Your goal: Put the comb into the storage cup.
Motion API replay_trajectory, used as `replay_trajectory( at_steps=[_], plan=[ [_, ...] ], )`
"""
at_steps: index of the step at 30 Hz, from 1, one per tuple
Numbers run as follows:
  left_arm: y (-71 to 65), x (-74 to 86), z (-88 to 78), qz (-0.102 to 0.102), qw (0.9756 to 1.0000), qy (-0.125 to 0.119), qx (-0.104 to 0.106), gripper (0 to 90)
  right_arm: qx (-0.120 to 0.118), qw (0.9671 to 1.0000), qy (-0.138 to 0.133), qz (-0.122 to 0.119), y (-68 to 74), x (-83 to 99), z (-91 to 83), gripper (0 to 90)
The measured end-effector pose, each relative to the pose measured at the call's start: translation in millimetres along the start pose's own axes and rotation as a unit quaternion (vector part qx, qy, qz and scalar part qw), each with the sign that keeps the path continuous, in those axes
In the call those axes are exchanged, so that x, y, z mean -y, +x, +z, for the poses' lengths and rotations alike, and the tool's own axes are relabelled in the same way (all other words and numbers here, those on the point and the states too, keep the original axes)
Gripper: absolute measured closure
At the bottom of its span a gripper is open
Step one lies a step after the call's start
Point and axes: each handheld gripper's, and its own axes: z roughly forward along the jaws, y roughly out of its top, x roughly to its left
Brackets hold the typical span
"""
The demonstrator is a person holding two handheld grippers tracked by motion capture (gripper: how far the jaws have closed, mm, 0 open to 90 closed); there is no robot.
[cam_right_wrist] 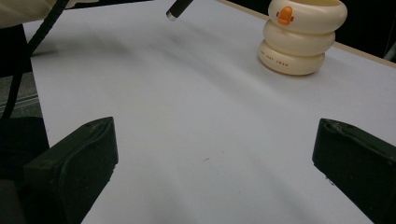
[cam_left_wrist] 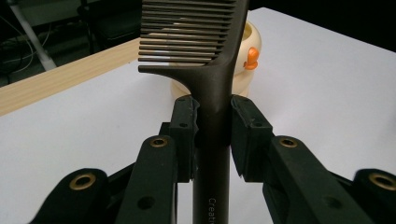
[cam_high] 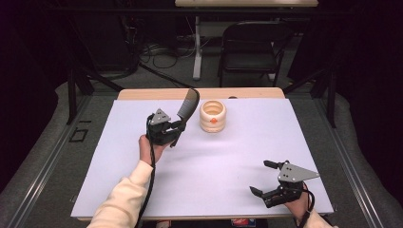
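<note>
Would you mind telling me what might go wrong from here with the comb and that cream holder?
1. The left gripper clamps the comb low on its handle, so the long toothed end might pivot or slip.
2. The comb's head hangs close beside the cream ringed holder; a careless swing may knock the holder over.
3. The right gripper rests open, far from the holder, so it cannot steady it quickly.

Both grippers, the left gripper point(cam_high: 178, 127) and the right gripper point(cam_high: 264, 177), are black with brass-ringed screw holes, a grey three-cornered plate on top and a black cable trailing behind; the sleeve point(cam_high: 124, 192) is cream.
</note>
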Motion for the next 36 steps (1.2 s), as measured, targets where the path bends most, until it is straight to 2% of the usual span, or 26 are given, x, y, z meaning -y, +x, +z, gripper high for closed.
replay_trajectory(
  at_steps=[36],
  plan=[
    [-9.8, -21.8, 18.5, 0.004, 0.9997, -0.021, 0.013, 72.3, 0.004, 1.0, 0.001, -0.002, -1.0, 0.2, -0.4, 0.0]
  ],
)
